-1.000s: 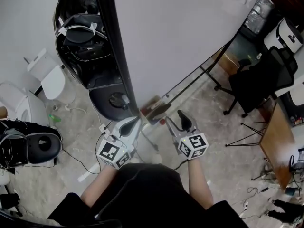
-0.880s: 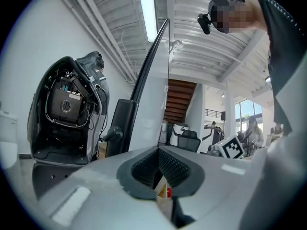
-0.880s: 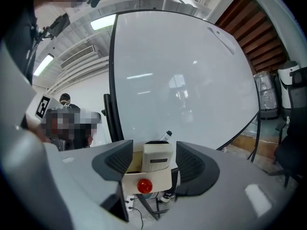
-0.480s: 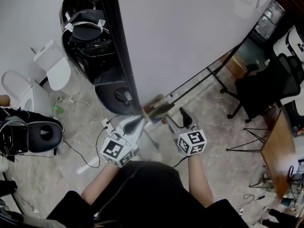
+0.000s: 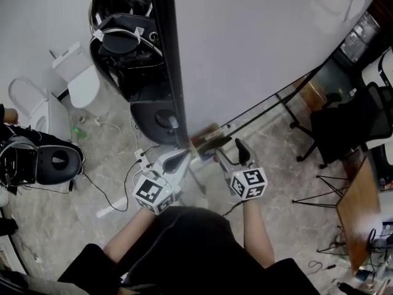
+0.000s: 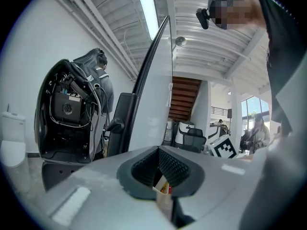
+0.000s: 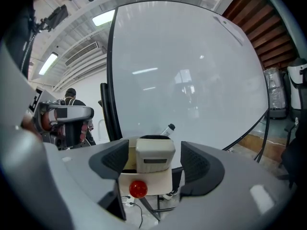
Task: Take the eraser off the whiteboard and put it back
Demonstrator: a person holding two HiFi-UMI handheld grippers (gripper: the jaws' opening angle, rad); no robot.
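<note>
Eraser [image 7: 155, 155] untouched between right gripper [image 7: 156, 163] jaws, which have just been opening wide | left gripper [image 6: 159, 169] closed, empty

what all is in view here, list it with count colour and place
whiteboard: one, white with a black frame, upright ahead
eraser: one, cream, on the ledge at the board's foot, between the right tongs' jaws
red knob: one, red, on the cream ledge front below the eraser
marker: one, white with a dark cap, behind the eraser
open casing: one, black, cables inside, left of the board
office chair: one, black, right of the board
table: one, brown wood, far right
left tongs: one, grey, shut, near the board's left edge
right tongs: one, grey, jaws have just been opening, standing open either side of the eraser without pressing it
</note>
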